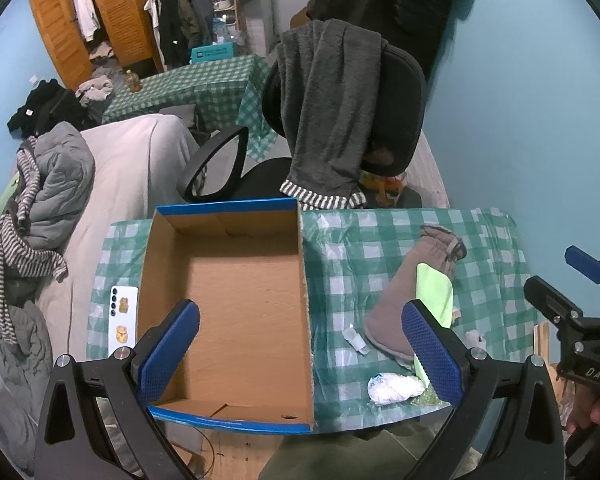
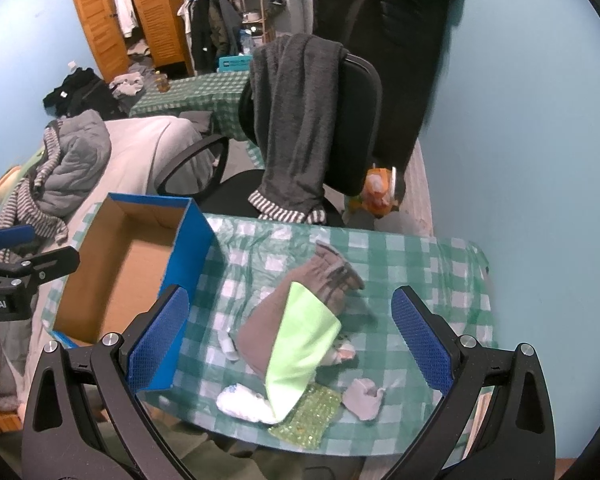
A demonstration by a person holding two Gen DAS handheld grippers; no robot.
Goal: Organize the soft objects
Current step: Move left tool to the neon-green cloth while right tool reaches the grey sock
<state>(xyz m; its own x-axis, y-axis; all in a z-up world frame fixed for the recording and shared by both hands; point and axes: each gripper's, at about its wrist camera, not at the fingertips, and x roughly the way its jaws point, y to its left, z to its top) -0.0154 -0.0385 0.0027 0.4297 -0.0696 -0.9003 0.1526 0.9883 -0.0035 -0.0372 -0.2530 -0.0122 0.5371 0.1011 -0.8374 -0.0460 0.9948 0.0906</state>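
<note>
- The table [image 2: 420, 256], covered with a green-and-white checked cloth, carries everything; its near edge is cut off by the gripper bodies in both views.
- A cardboard box [image 1: 236, 304] with blue outer walls stands open on the table's left part; nothing lies inside, only the bare brown floor.
- A brown fabric piece [image 2: 268, 332] with a gathered end lies right of the box, apart from it.
- A lime-green cloth [image 2: 304, 352] lies folded over the brown piece, partly hiding it.
- A white crumpled soft lump [image 2: 240, 400] sits at the near edge, touching the green cloth's tip.
- A green sequined patch [image 2: 308, 416] pokes out from under the green cloth.
- A small grey fabric scrap [image 2: 364, 400] lies just beside the patch.
- Something pale and pinkish under the green cloth's right edge is too hidden to name.
- The left gripper [image 1: 300, 352] is spread wide over the box, holding nothing.
- The right gripper [image 2: 290, 336] is spread wide above the cloth pile, holding nothing.
</note>
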